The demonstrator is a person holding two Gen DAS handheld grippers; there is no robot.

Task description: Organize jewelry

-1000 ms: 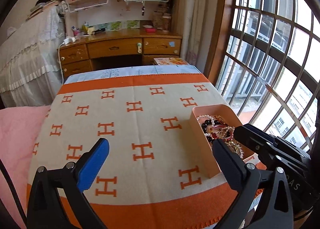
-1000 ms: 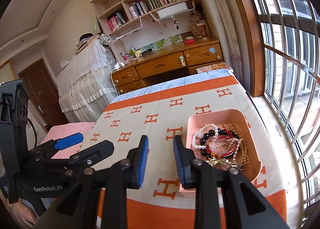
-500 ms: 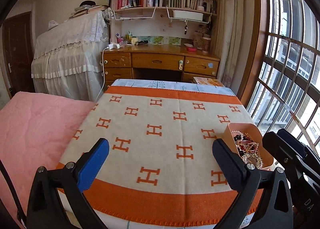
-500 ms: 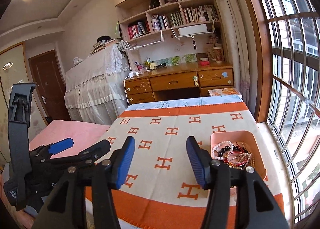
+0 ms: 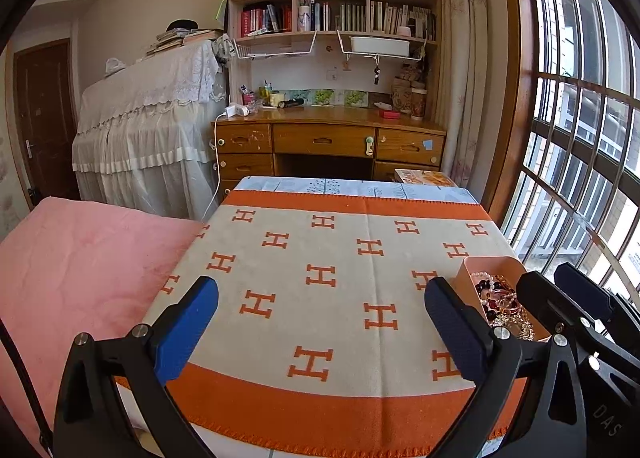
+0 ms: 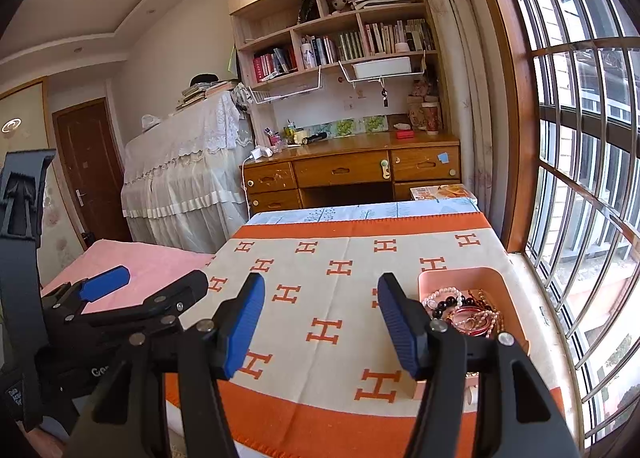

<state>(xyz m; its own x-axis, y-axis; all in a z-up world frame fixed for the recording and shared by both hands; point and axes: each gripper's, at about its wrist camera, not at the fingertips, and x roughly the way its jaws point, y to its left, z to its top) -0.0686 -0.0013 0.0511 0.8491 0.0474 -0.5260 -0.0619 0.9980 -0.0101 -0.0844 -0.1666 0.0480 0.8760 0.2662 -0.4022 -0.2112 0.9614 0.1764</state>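
Observation:
A pink tray (image 5: pixel 468 270) (image 6: pixel 460 278) sits at the right front of the table on an orange and cream H-pattern cloth (image 5: pixel 332 278) (image 6: pixel 320 298). It holds a tangle of jewelry (image 5: pixel 500 302) (image 6: pixel 464 312): pearl and dark bead bracelets, red bangles, gold chains. My left gripper (image 5: pixel 320 322) is open and empty, held above the table's front edge, left of the tray. My right gripper (image 6: pixel 320 322) is open and empty, above the front edge, with its right finger beside the tray. The left gripper also shows in the right wrist view (image 6: pixel 132 294).
A pink bed (image 5: pixel 80 266) adjoins the table on the left. A barred window (image 6: pixel 580 177) runs along the right. Beyond the table stand a wooden desk (image 5: pixel 328 137), bookshelves (image 5: pixel 332 17) and a lace-covered piece of furniture (image 5: pixel 148 129).
Both grippers have pulled back and risen from the table, so the tray looks smaller and farther. The right gripper's jaws have opened wide from nearly shut. The left jaws stay open.

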